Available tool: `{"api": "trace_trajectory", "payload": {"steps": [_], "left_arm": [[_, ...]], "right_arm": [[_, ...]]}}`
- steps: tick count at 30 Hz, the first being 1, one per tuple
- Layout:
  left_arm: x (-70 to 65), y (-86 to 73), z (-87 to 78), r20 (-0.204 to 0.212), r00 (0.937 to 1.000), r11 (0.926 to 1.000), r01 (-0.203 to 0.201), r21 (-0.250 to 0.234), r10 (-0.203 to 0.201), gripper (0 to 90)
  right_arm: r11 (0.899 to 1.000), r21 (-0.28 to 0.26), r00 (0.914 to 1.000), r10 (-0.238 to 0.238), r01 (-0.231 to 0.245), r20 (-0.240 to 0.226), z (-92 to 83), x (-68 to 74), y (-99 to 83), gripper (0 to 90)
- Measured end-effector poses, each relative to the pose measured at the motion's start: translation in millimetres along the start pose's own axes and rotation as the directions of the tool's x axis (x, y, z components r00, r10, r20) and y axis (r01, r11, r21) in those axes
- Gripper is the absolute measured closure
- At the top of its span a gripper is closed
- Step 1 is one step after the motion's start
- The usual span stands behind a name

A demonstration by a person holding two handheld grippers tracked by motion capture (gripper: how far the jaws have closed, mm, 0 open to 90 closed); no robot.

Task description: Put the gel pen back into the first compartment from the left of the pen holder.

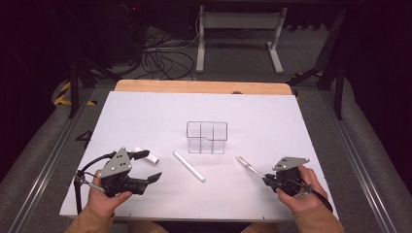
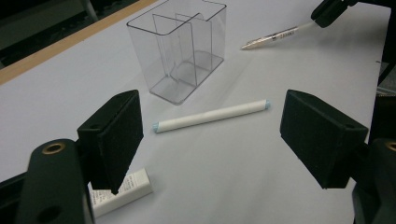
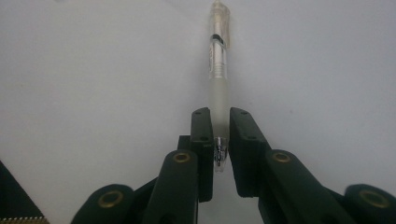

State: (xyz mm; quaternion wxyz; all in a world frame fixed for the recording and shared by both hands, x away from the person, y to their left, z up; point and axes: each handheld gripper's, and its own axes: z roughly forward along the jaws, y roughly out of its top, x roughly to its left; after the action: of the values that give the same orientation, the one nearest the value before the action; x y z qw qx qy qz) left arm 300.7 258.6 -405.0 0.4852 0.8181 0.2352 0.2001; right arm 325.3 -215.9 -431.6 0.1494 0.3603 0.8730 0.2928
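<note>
A clear plastic organizer (image 1: 207, 137) (image 2: 180, 51) with several compartments stands upright mid-table. In front of it lies a white stick-shaped pen with pale blue ends (image 1: 189, 166) (image 2: 212, 115). My left gripper (image 1: 154, 165) (image 2: 210, 140) hovers at the near left, open, with nothing between its pads; the white pen lies beyond them. A small white eraser (image 1: 148, 155) (image 2: 123, 191) lies by its left jaw. My right gripper (image 1: 266, 180) (image 3: 219, 135) is at the near right, shut on the tip end of a clear ballpoint pen (image 1: 249, 166) (image 3: 218, 60) (image 2: 275, 36), which points away toward the organizer.
The work surface is a white board (image 1: 145, 116) on a wooden table whose edge (image 1: 204, 87) shows at the back. Beyond the table, cables and a white desk frame (image 1: 238, 34) stand on the floor.
</note>
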Motion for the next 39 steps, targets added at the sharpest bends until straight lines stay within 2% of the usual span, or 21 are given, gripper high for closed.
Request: {"api": "trace_trajectory", "payload": {"steps": [12,18,24,30,34,38,39], "left_arm": [[0.3,0.1,-1.0,-0.004,1.0,1.0,-0.002,-0.002,0.002,22.1],[-0.4,0.5,-1.2,-0.004,1.0,1.0,-0.002,-0.003,0.002,22.2],[0.2,0.6,-2.1,-0.006,1.0,1.0,0.0,-0.006,0.0,22.2],[-0.1,1.7,-2.5,-0.005,1.0,0.9999,-0.007,-0.01,0.007,22.6],[-0.6,3.0,-3.5,-0.006,0.9999,0.9998,-0.01,-0.017,0.01,22.7],[-1.4,4.7,-3.7,-0.006,0.9998,0.9997,-0.019,-0.019,0.019,22.5],[-1.4,5.1,-3.6,-0.007,0.9997,0.9996,-0.022,-0.02,0.022,22.4]], "right_arm": [[0.998,-0.058,1.0,0.004,-0.004,-0.006,-10.6,-0.5,4.5,81.4],[0.996,-0.082,0.9998,-0.02,0.019,-0.007,-22.3,1.0,11.6,81.4],[0.993,-0.1,0.9977,-0.06,0.056,-0.03,-34.7,2.3,21.1,81.4],[0.987,-0.11,0.9906,-0.123,0.117,-0.059,-43.2,6.5,31.5,81.3],[0.979,-0.11,0.9809,-0.182,0.173,-0.069,-46.1,10.3,39.5,81.3],[0.973,-0.114,0.9733,-0.211,0.201,-0.09,-47.3,14.0,48.7,81.3],[0.969,-0.117,0.9685,-0.228,0.216,-0.1,-47.0,14.7,51.1,81.3]]}}
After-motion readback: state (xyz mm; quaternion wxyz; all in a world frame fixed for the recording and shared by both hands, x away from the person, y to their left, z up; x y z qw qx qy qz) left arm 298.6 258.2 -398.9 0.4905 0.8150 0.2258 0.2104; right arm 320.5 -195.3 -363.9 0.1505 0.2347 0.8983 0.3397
